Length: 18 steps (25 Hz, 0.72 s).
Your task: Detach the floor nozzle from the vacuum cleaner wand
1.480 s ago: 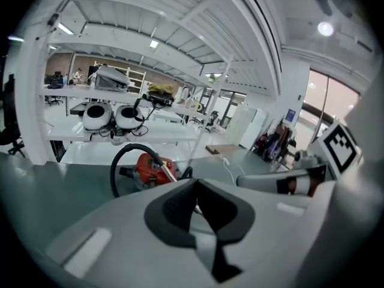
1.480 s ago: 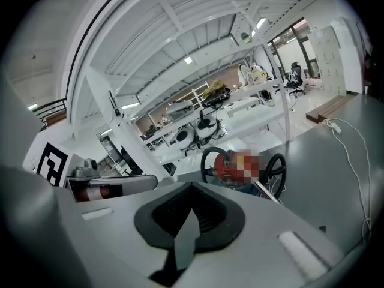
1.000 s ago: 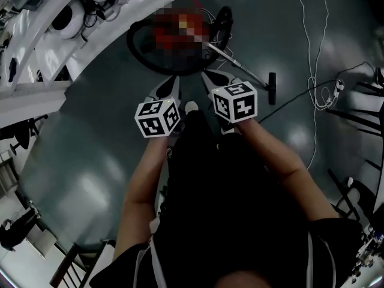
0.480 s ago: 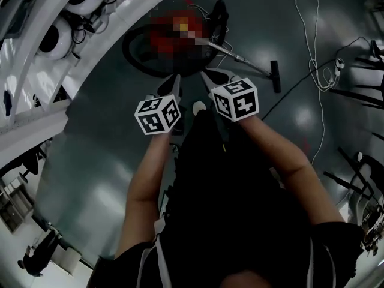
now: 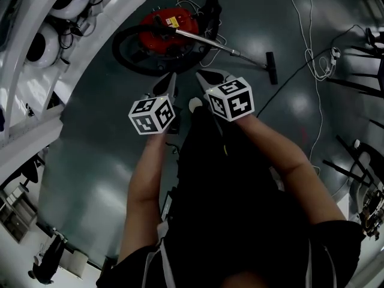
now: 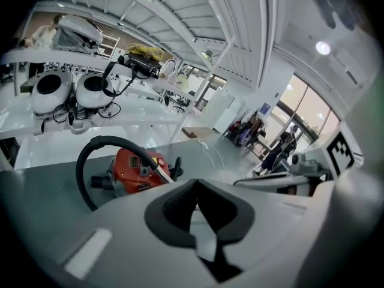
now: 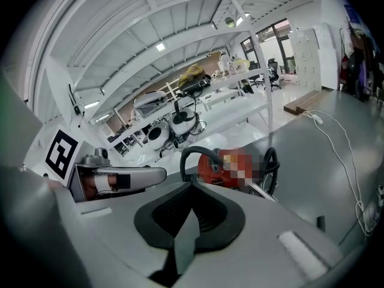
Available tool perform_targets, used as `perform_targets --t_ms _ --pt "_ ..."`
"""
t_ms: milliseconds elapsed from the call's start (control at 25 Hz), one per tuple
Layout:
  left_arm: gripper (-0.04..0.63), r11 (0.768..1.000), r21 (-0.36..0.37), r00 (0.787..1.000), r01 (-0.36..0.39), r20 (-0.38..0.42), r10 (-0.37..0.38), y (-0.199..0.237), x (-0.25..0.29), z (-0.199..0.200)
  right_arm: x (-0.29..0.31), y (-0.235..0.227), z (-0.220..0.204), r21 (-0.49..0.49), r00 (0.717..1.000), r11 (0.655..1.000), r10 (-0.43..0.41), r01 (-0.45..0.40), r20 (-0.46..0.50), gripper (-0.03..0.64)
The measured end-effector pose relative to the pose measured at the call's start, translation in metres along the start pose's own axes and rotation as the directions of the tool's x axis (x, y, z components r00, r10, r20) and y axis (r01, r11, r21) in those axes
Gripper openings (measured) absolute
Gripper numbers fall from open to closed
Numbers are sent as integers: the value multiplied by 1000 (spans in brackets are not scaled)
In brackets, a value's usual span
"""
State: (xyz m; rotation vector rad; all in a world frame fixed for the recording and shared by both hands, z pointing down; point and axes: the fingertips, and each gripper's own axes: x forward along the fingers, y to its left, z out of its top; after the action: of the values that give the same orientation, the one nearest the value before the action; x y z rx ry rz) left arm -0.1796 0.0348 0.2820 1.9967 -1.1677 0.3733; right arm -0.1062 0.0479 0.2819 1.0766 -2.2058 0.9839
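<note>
A red canister vacuum (image 5: 168,29) lies on the grey floor ahead, ringed by its black hose (image 5: 123,47). Its metal wand (image 5: 222,47) runs right to the black floor nozzle (image 5: 271,68), still joined to it. My left gripper (image 5: 173,77) and right gripper (image 5: 200,74) hang side by side just short of the canister, both shut and empty, touching nothing. The left gripper view shows the vacuum (image 6: 135,170) beyond the shut left gripper (image 6: 195,183). In the right gripper view, past the shut right gripper (image 7: 192,188), I see the vacuum (image 7: 213,164) and a dark bit of the nozzle (image 7: 320,222).
White benches (image 5: 36,101) with round white devices (image 5: 45,47) curve along the left. A white cable (image 5: 312,47) and a black cable (image 5: 294,92) trail across the floor right of the nozzle. Chair legs (image 5: 360,83) stand at the right. My shoe (image 5: 194,105) is below the grippers.
Both grippers have moved forward and down toward the vacuum. In the head view the canister, wand and nozzle now sit lower and closer to the gripper tips.
</note>
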Motion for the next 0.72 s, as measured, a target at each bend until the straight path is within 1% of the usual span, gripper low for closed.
perform_targets --t_ms 160,360,480,640,720 --pt "9 999 -17 999 -46 -6 46 7 23 -3 18 -18 4 3 1000 1000 21 -21 -11 -7" --pt "9 994 -69 996 -85 -15 84 16 50 -10 42 -36 2 -20 997 998 56 -57 -51 -6" --pt "9 992 -67 994 -103 -26 101 24 71 -12 58 -52 3 -14 996 997 76 -77 -56 -7" --pt "9 988 -86 991 -129 -29 127 37 94 -20 81 -70 1 5 993 996 94 -94 -66 -7" --pt "9 987 -84 990 -140 -30 138 42 108 -20 95 -79 2 8 992 995 101 -100 -73 -7"
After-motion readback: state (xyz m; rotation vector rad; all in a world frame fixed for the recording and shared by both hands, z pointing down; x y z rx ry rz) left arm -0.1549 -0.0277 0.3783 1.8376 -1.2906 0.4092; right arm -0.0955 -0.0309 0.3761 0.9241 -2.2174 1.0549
